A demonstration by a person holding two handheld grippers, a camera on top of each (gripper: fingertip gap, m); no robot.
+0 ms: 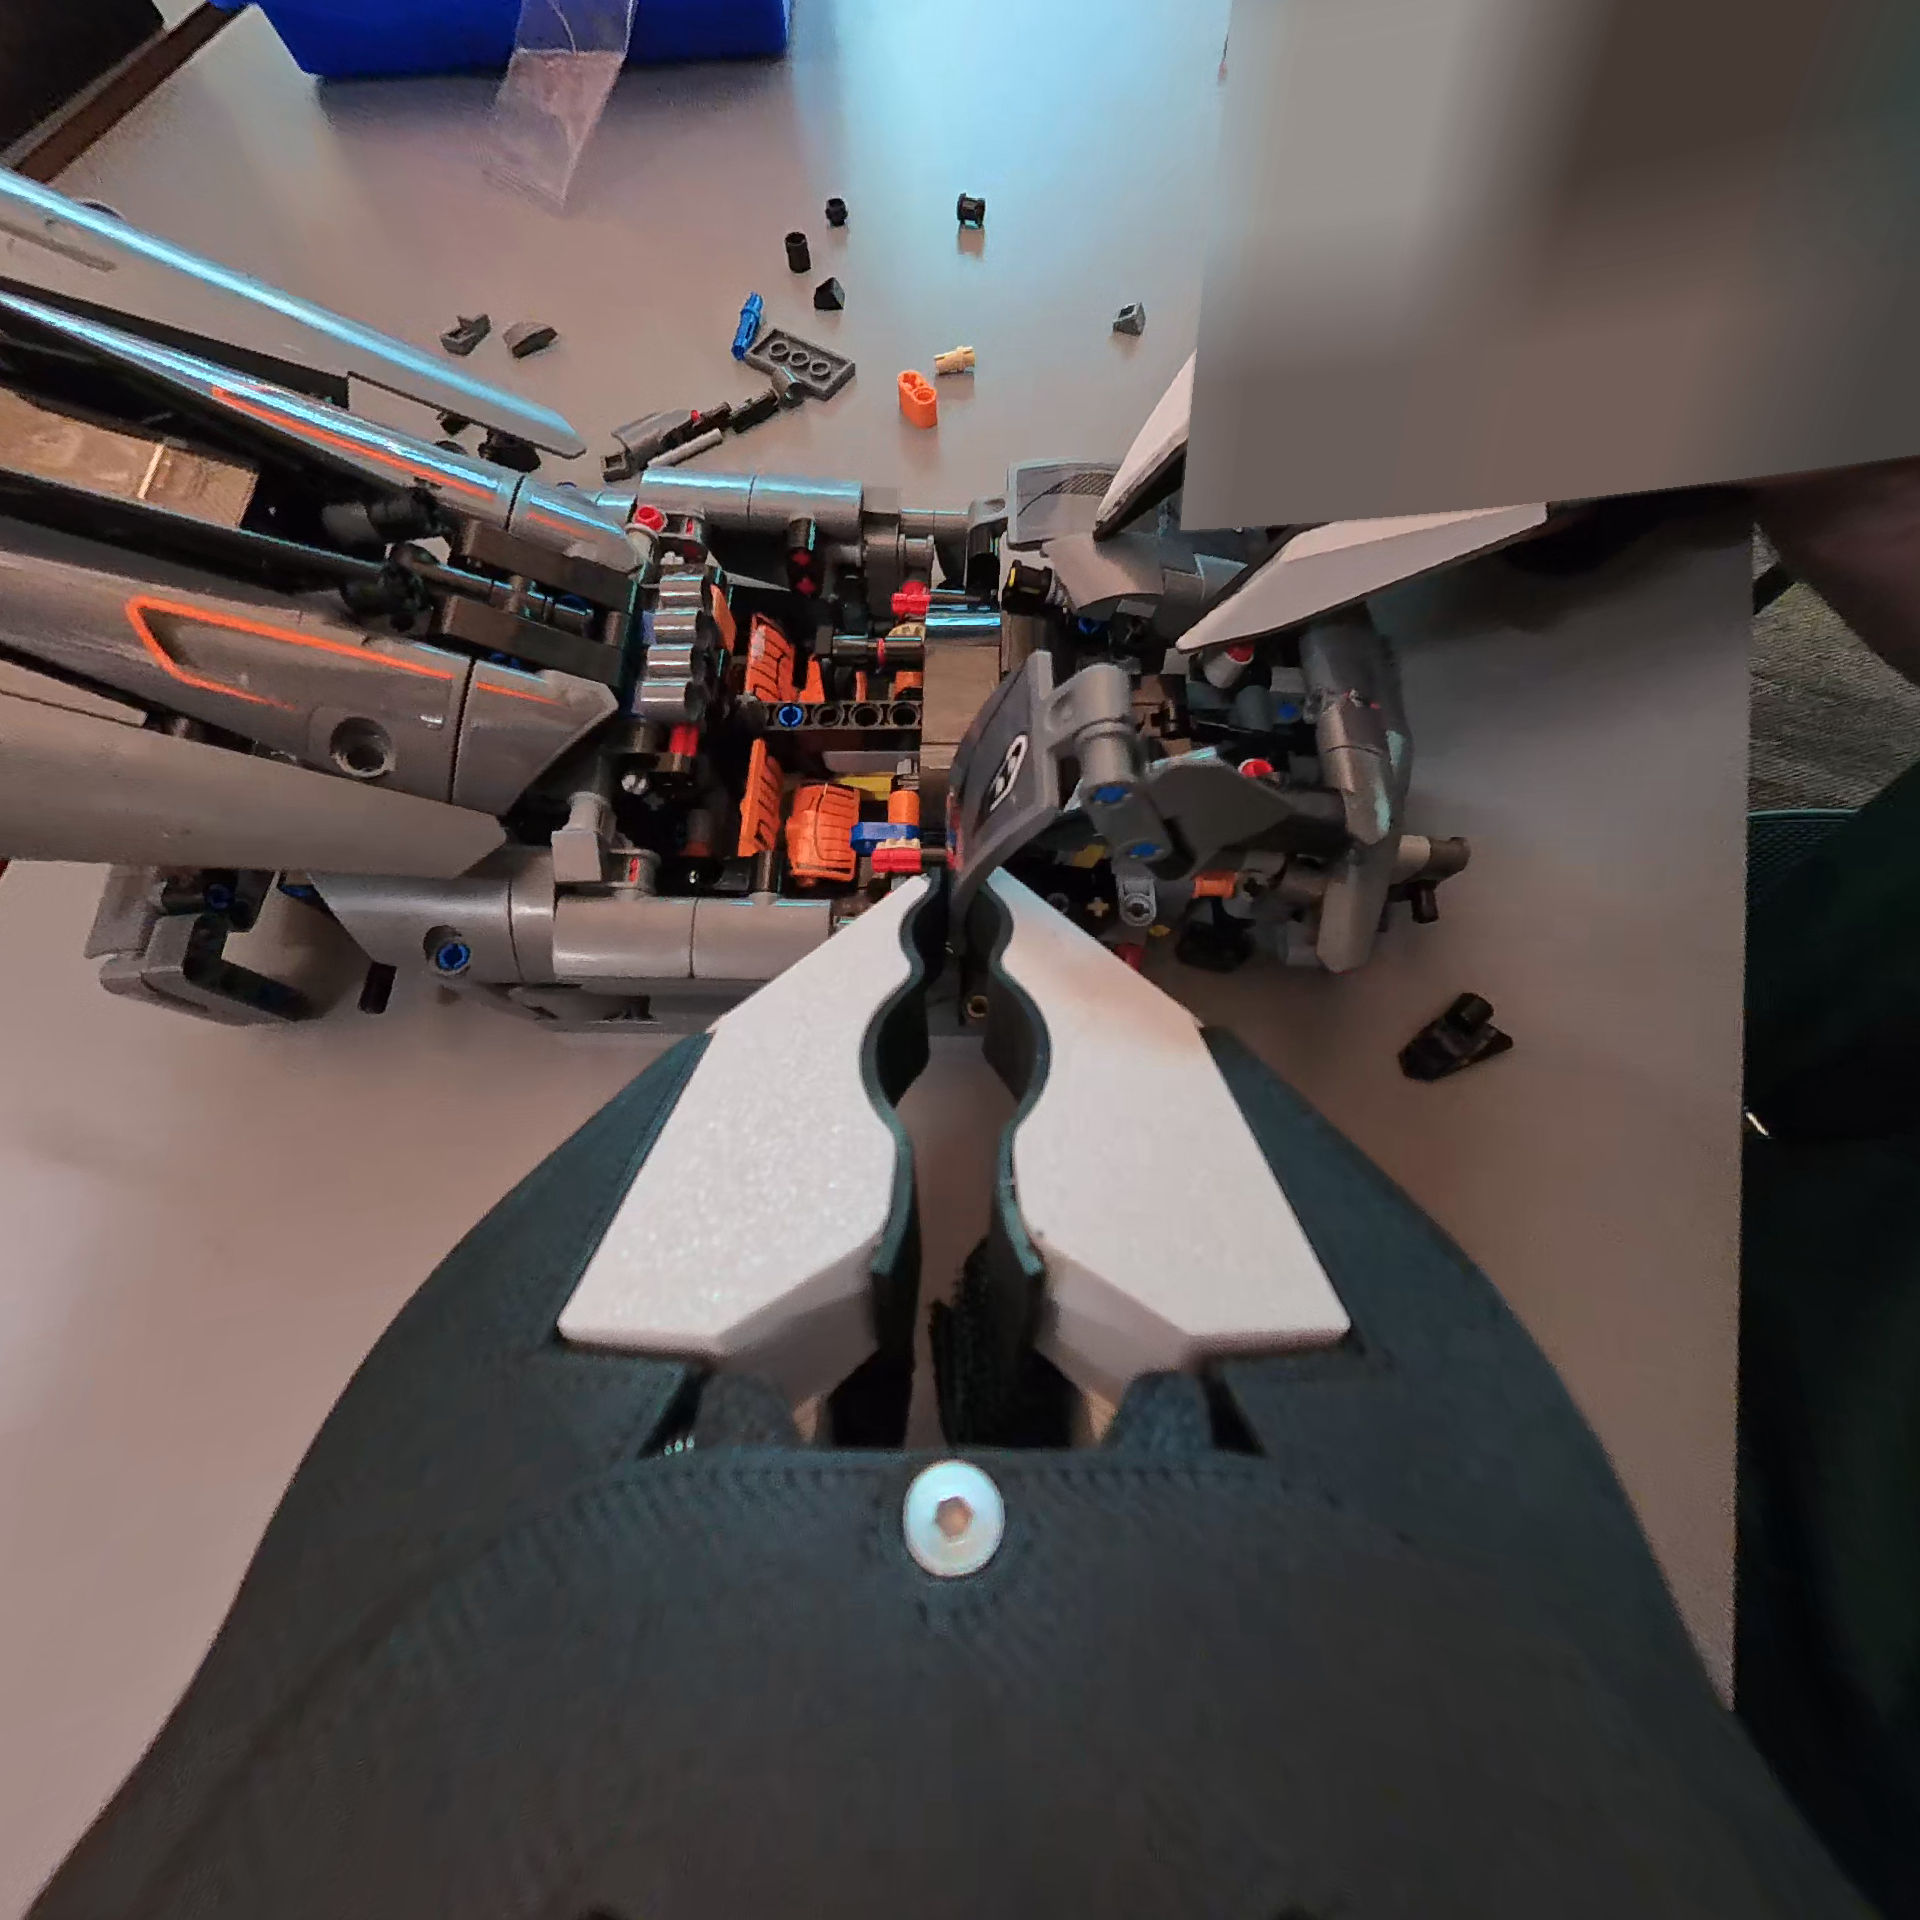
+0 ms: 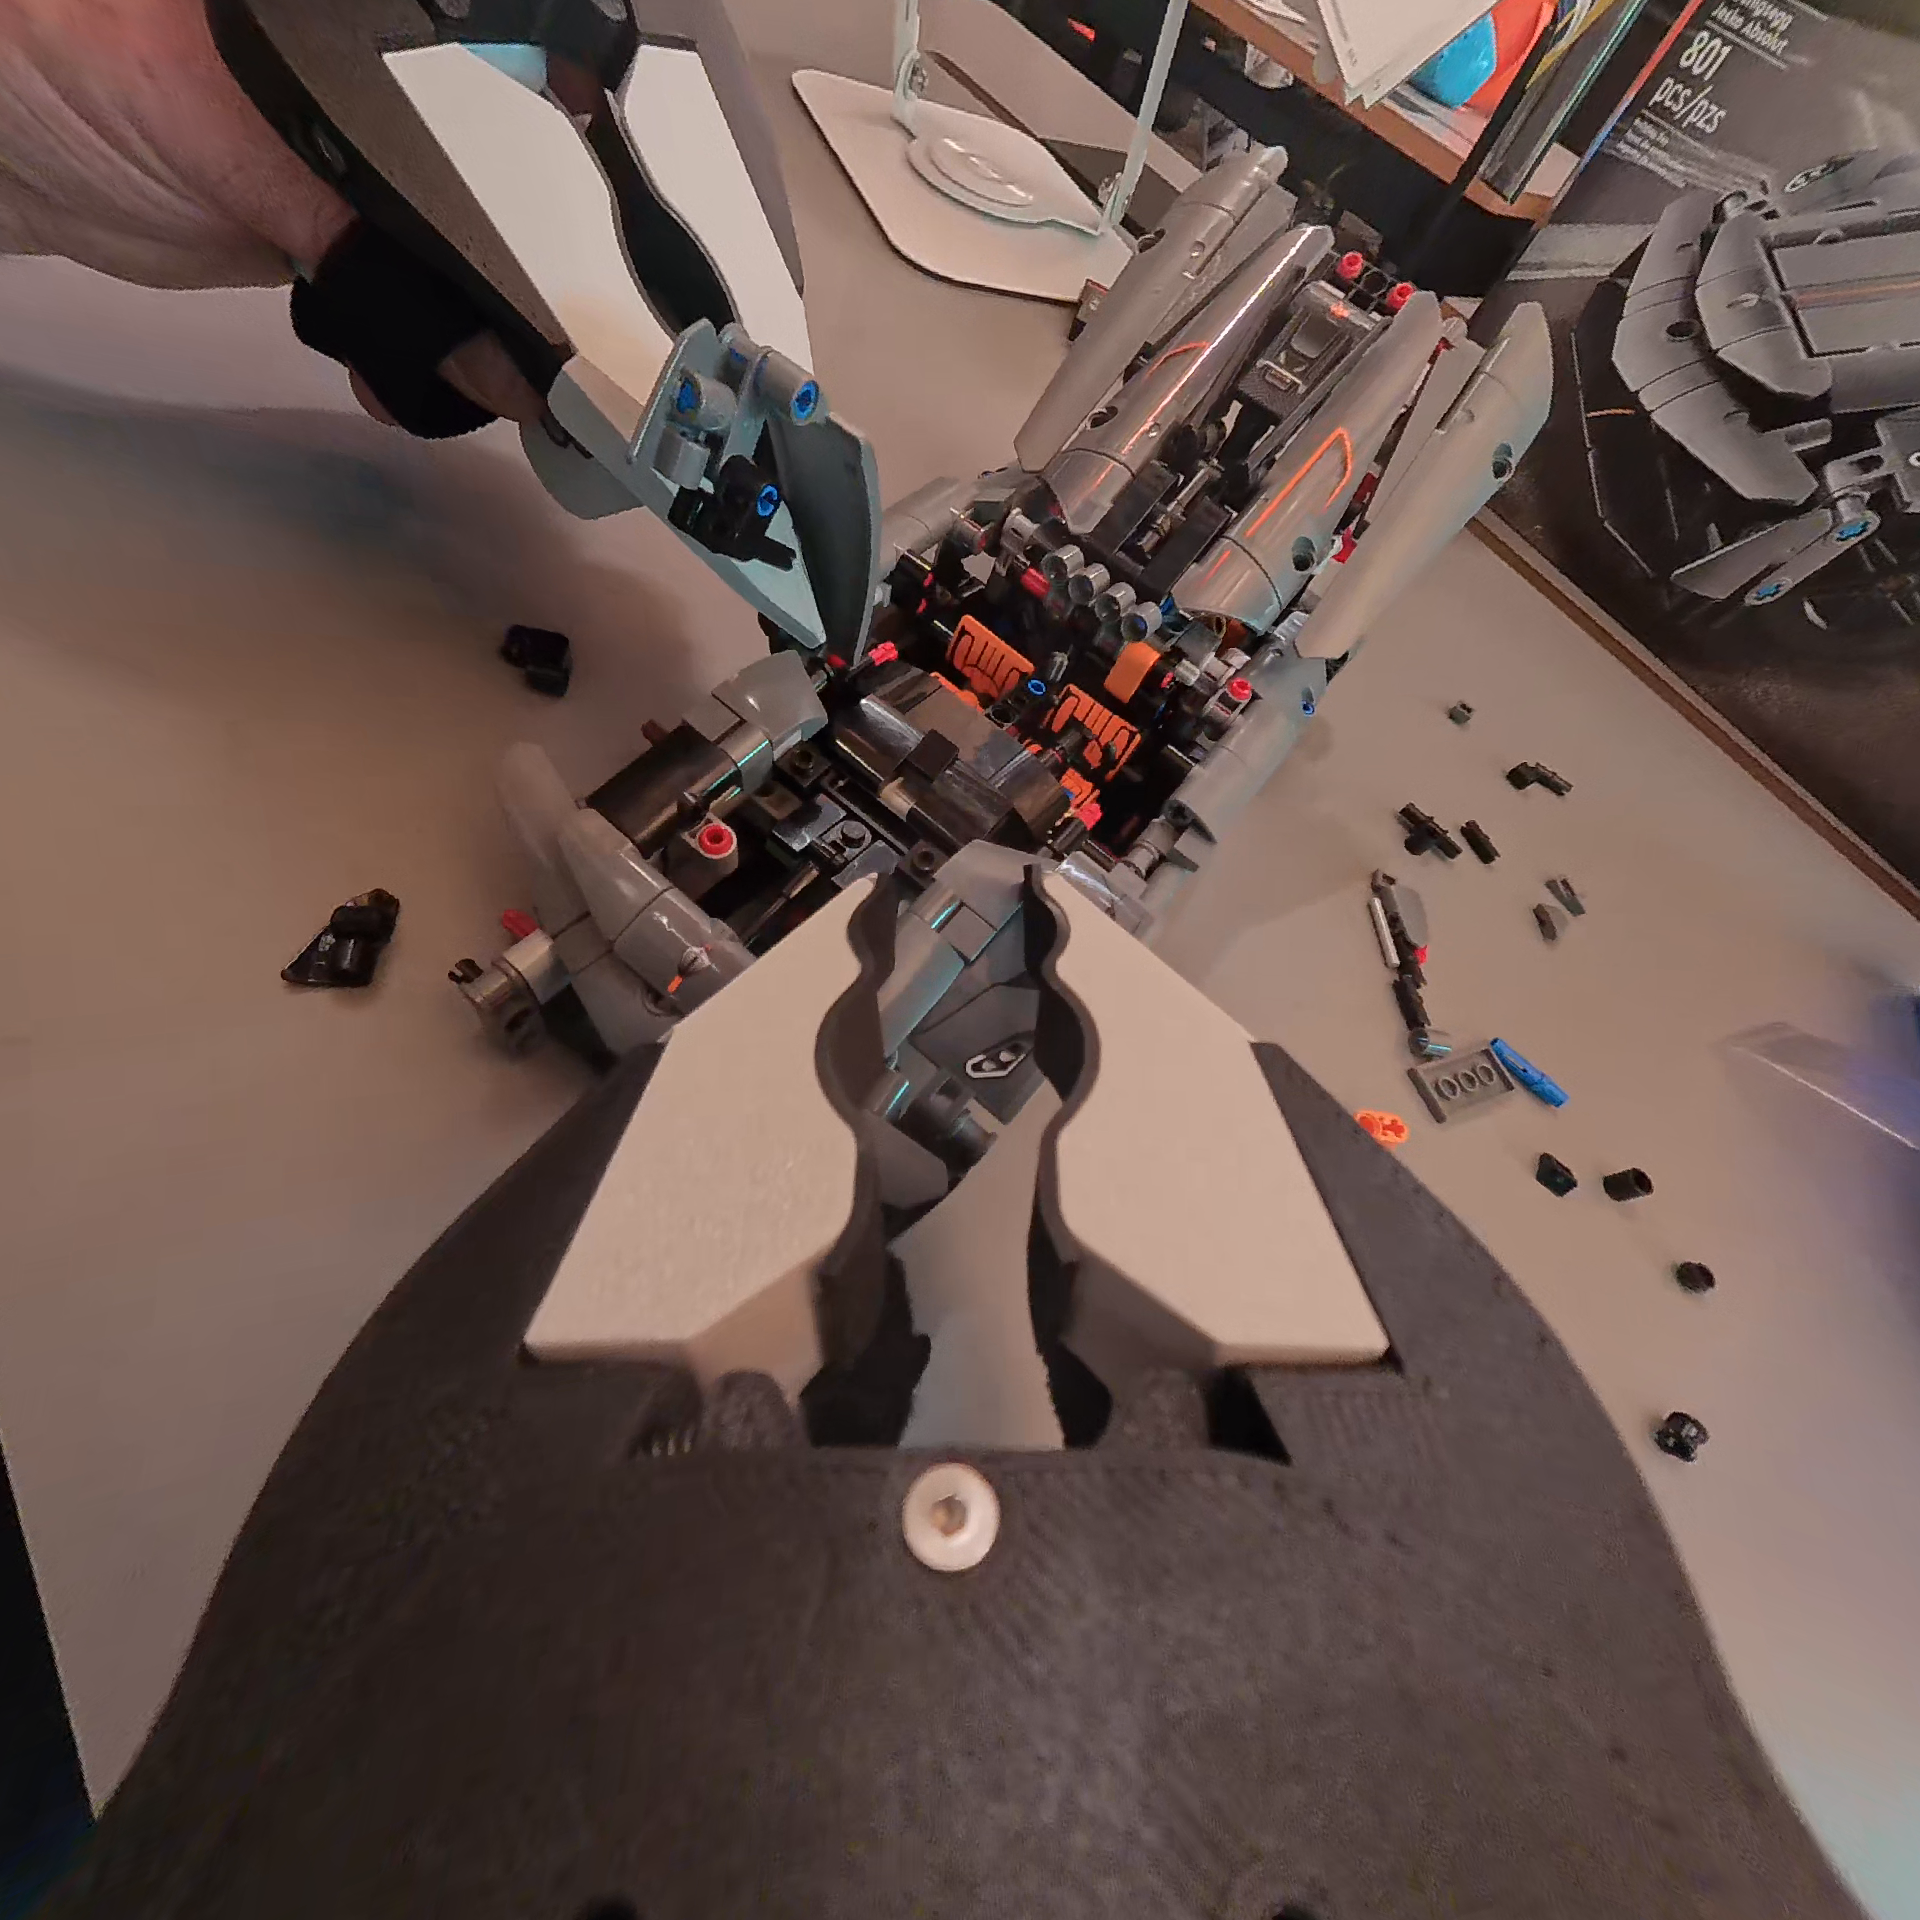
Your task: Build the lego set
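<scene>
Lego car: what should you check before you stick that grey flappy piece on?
1. Left gripper pinching the grey panel piece: ok.
2. Right gripper around the nose of the lego car: ok; firm grip: cannot tell.
3. Panel lined up with its pins: cannot tell; its lower tip sits at the cabin edge.
4. Panel seated: not ok; it tilts up above the car.
5. Loose pieces lying apart from the car: ok.

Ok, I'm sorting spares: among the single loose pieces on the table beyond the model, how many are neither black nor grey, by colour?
Blue pin: 1
Orange connector: 1
Tan pin: 1
Total: 3
</scene>
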